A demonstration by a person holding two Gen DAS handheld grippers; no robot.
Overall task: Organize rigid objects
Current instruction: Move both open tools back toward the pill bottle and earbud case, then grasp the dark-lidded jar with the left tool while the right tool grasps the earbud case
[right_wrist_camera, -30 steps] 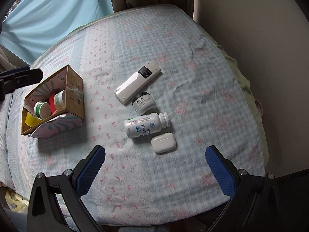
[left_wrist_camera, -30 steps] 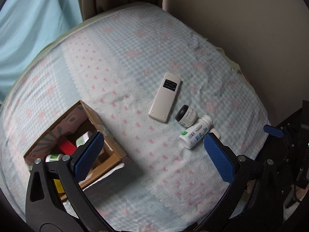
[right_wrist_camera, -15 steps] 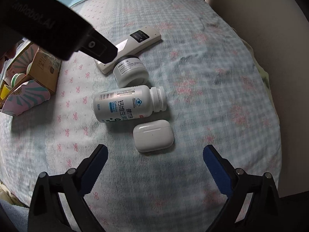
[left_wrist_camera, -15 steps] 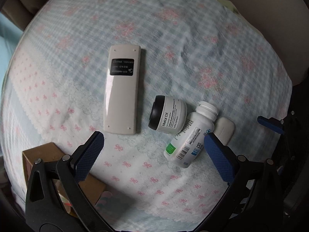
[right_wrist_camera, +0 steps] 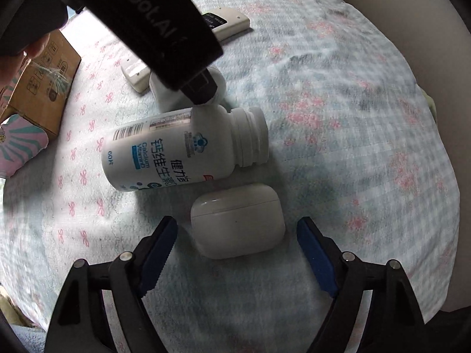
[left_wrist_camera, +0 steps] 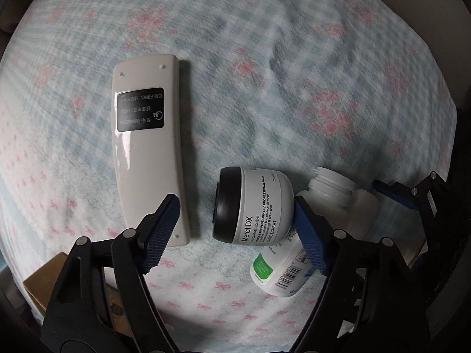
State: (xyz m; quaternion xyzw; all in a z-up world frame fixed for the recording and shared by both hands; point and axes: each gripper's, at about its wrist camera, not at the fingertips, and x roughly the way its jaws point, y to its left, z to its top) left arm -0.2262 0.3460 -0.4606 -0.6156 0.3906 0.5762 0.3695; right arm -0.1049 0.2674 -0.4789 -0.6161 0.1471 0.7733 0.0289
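My left gripper (left_wrist_camera: 235, 229) is open and straddles a white jar with a black lid (left_wrist_camera: 253, 206) lying on its side on the bed. A white remote (left_wrist_camera: 148, 144) lies left of it, and a white pill bottle (left_wrist_camera: 297, 250) lies right of it, partly behind my right finger. My right gripper (right_wrist_camera: 237, 250) is open around a white earbud case (right_wrist_camera: 237, 220). The pill bottle (right_wrist_camera: 182, 150) lies just beyond the case. The left gripper's black body (right_wrist_camera: 141, 20) hangs over the jar (right_wrist_camera: 167, 94) and hides most of it and the remote (right_wrist_camera: 226, 20).
A cardboard box (right_wrist_camera: 41, 79) with a pink striped flap stands on the bed at the left; its corner shows in the left wrist view (left_wrist_camera: 44, 282). The bedspread (left_wrist_camera: 294, 73) is pale checked cloth with pink flowers. A beige wall (right_wrist_camera: 412, 14) rises at the right.
Both grippers have come down close to the objects. The left one now straddles the jar, the right one the earbud case. The box has slid out to the frame edge.
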